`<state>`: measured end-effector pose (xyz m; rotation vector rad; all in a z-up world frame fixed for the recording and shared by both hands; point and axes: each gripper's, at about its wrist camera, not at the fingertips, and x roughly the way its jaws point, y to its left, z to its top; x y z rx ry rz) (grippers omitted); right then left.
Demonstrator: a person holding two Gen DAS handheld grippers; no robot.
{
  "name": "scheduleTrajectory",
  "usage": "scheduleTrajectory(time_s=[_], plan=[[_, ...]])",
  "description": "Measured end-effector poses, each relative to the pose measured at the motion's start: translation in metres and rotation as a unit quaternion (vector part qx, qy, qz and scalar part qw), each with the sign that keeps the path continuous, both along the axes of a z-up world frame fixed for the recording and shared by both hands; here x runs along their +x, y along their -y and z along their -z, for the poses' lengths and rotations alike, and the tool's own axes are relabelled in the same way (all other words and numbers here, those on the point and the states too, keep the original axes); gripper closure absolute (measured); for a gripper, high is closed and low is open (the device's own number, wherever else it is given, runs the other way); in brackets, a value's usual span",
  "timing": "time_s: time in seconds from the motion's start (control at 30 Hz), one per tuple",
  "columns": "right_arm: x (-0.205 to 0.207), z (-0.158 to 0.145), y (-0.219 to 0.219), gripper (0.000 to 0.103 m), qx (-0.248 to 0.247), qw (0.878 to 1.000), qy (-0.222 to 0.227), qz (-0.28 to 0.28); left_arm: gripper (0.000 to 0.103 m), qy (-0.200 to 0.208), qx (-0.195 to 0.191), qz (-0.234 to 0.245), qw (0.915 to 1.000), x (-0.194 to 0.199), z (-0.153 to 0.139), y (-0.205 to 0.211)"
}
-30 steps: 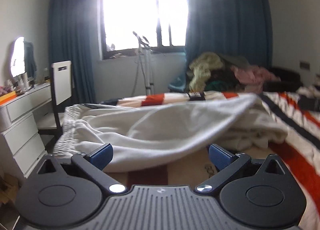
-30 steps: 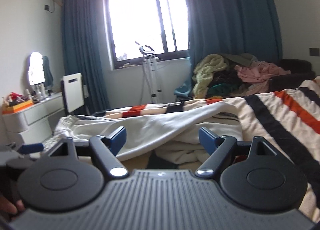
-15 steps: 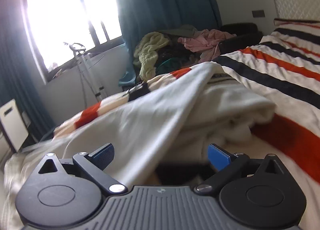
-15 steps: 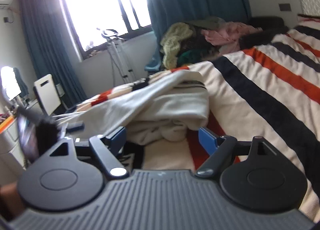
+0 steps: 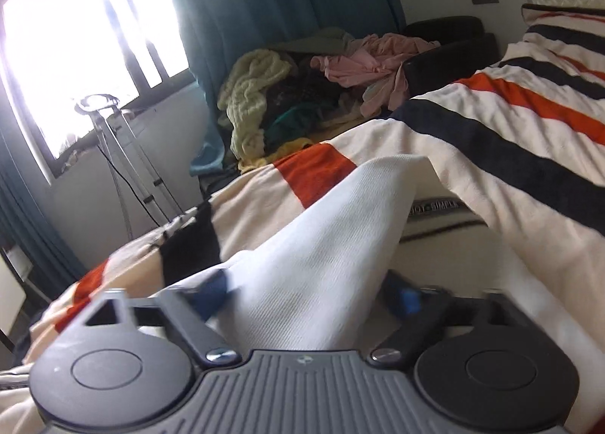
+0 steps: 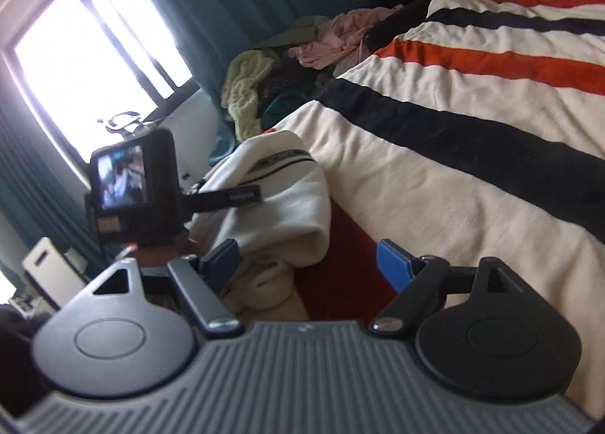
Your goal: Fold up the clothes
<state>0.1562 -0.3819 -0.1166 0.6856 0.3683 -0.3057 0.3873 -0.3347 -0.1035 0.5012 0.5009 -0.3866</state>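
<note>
Left claw [image 5: 310, 296] is spread wide with a ridge of the white garment [image 5: 325, 245] bunched up between its blue pads, not pinched. Right claw [image 6: 308, 262] is wide too, nothing in it, left pad just beside the same cloth. Garment's cream, soft, rumpled, with a black-trimmed band, lying on the striped bed [image 6: 472, 154]. Both claws sit low and tilted; the left one's camera [image 6: 132, 184] shows in the right view.

Garment [image 6: 276, 203] lies on bed [image 6: 453, 177], clothes pile [image 5: 302, 90] behind, window [image 5: 75, 56] far left.
</note>
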Motion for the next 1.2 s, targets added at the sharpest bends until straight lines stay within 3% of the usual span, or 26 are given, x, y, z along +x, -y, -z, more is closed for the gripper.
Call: scheduleTrajectory(time_s=[0.03, 0.1, 0.17, 0.4, 0.5, 0.63, 0.73, 0.83, 0.97, 1.13, 1.2], plan=[[0.005, 0.002, -0.001, 0.020, -0.004, 1.000, -0.002, 0.005, 0.061, -0.008, -0.009, -0.001, 0.9999, 0.004, -0.002, -0.001], [0.010, 0.006, -0.003, 0.020, -0.008, 1.000, -0.005, 0.014, 0.096, -0.011, -0.011, 0.001, 0.9999, 0.004, -0.009, -0.003], [0.011, 0.008, -0.001, 0.020, -0.009, 1.000, -0.007, 0.025, 0.095, 0.007, 0.006, 0.014, 0.9999, -0.009, -0.021, -0.008], [-0.009, -0.005, 0.005, 0.020, -0.038, 0.997, 0.023, 0.069, 0.096, 0.031, -0.038, 0.084, 0.9953, -0.122, -0.082, -0.074], [-0.017, -0.014, 0.006, 0.020, -0.043, 0.996, 0.031, 0.069, 0.096, 0.018, -0.066, 0.081, 0.9943, -0.174, -0.095, -0.121], [-0.028, -0.026, 0.006, 0.020, -0.047, 0.996, 0.035, 0.061, 0.096, -0.051, -0.119, 0.043, 0.9906, -0.229, -0.083, -0.195], [-0.036, -0.034, 0.006, 0.020, -0.050, 0.996, 0.039, 0.055, 0.096, -0.103, -0.124, 0.007, 0.9868, -0.259, -0.039, -0.239], [-0.035, -0.035, -0.003, 0.020, -0.053, 0.998, 0.030, 0.025, 0.096, -0.163, -0.148, -0.037, 0.9747, -0.264, -0.008, -0.267], [-0.028, -0.031, -0.022, 0.021, -0.056, 0.998, 0.012, -0.028, 0.092, -0.152, -0.164, -0.035, 0.9740, -0.268, -0.011, -0.273], [-0.020, -0.027, -0.045, 0.021, -0.061, 0.994, -0.010, -0.095, 0.070, -0.165, -0.195, -0.037, 0.9660, -0.269, -0.014, -0.281], [-0.017, -0.025, -0.054, 0.021, -0.062, 0.991, -0.019, -0.121, 0.048, -0.183, -0.209, -0.042, 0.9598, -0.270, -0.016, -0.287]])
